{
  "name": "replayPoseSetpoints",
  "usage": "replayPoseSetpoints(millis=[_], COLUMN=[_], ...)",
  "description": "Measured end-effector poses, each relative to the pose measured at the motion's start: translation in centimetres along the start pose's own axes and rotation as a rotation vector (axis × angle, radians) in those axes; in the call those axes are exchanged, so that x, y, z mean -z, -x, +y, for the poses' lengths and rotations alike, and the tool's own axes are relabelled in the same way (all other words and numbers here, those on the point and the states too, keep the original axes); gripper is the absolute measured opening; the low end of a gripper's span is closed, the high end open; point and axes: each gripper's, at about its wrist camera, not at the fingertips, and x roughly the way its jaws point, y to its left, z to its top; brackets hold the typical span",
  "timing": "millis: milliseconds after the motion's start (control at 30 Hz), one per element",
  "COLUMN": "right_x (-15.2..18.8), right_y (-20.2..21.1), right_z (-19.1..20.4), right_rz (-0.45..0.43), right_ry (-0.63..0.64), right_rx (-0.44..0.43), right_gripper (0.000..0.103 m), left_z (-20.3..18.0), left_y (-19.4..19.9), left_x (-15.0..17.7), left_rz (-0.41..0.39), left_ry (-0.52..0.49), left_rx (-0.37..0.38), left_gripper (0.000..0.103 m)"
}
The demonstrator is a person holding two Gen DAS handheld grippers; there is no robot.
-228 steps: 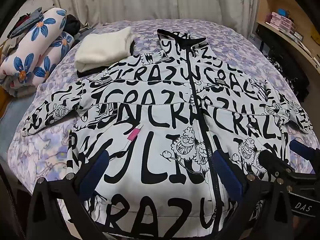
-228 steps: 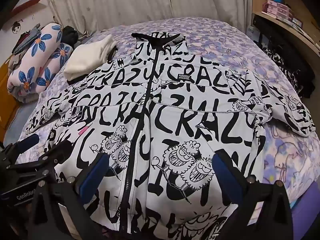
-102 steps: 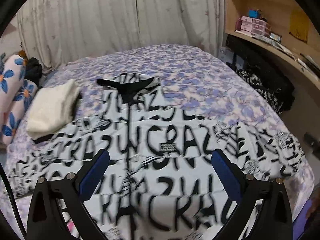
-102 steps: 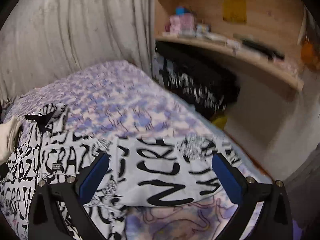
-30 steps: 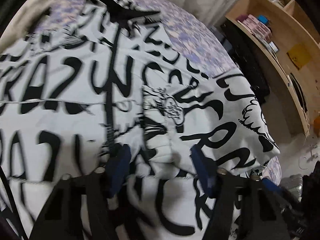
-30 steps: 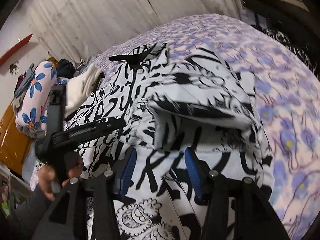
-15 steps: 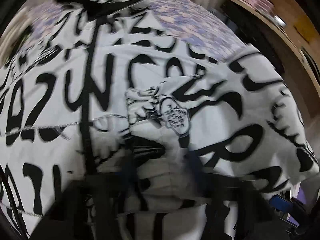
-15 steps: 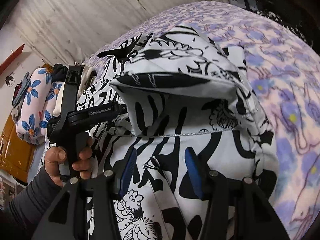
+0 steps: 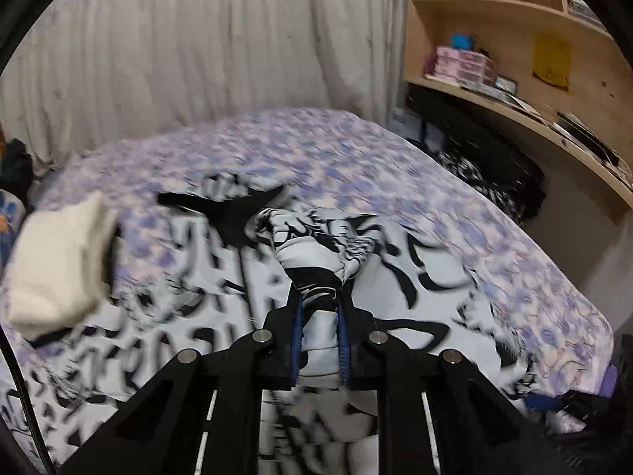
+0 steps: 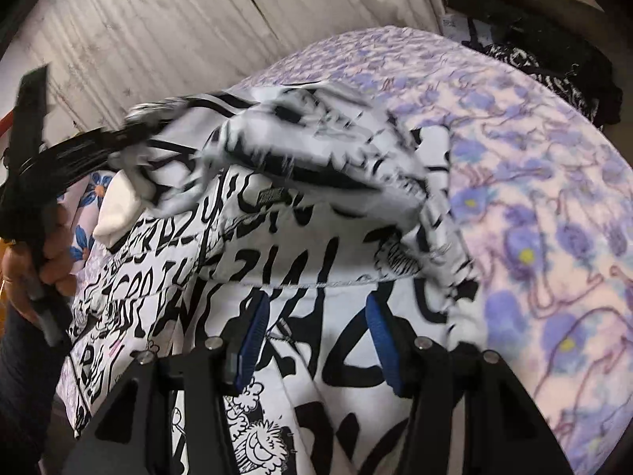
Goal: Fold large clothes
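Left tongs [image 9: 319, 330] on sleeve [image 9: 316, 253] (pinched)

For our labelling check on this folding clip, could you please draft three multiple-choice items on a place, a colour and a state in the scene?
1. Where does the folded cream garment lie?
A. on the bed, beside the jacket's collar
B. on the wooden shelf
C. on the floor

2. What colour are the gripper pads?
A. red
B. blue
C. green

3. What is the left gripper doing?
A. hanging open over bare bedspread
B. clamped on a fold of the printed jacket
C. gripping the curtain

Key: 1 A, it rests on the bedspread left of the black collar; 2 B, blue strips line the jaws; 3 B, jacket cloth is pinched between its jaws, which have just been closing.
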Motion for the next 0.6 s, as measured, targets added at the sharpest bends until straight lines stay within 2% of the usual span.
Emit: replayPoseSetpoints(millis=[33,67,133,167,233,333,500,600], right_x=[-0.2,-0.4,-0.7,-0.8,-0.9,-1.9,-5.7,-8.4], right_y=[0.1,0.2,0.1,0.0,-0.1,-0.6,-2.5,-4.9], right_z=[-0.3,-0.5,-0.9,-1.0,-1.2,-2.0,-4.6,-6.5], right_rz=[-0.005,-0.007,0.003,0.010,0.021,0.040,0.066,0.083], right_ry=[-0.010,-0.019,-0.036,-0.042,-0.051,-0.068,-0.117,-0.161], right_rx=[0.009,0.013,0.018,0.023,0.037,0.052,0.080,0.080], right_gripper=[0.064,0.066,0.068,0.068,0.068,0.068,0.068,0.068], left_z=[0.7,1.8,4.4,5.4,7.3,9.1,10.5,11.1], left_y=[-0.2,-0.4,-2.5,-4.0,-7.0,-9.6,-8.6,-8.7], left_x=[0.1,0.8,3.1,4.6,8.3,12.6,12.3,11.1], left_rz=[0.005,0.019,0.098,0.155,0.290,0.438,0.359,0.329], left_ry=[0.002,0.007,0.028,0.041,0.076,0.130,0.225,0.257], left_rx=[-0.024,-0.055,-0.111,-0.114,-0.119,-0.095,-0.005,0.017], left_gripper=[0.013,0.014,0.019,0.024,0.048,0.051,0.055,0.066])
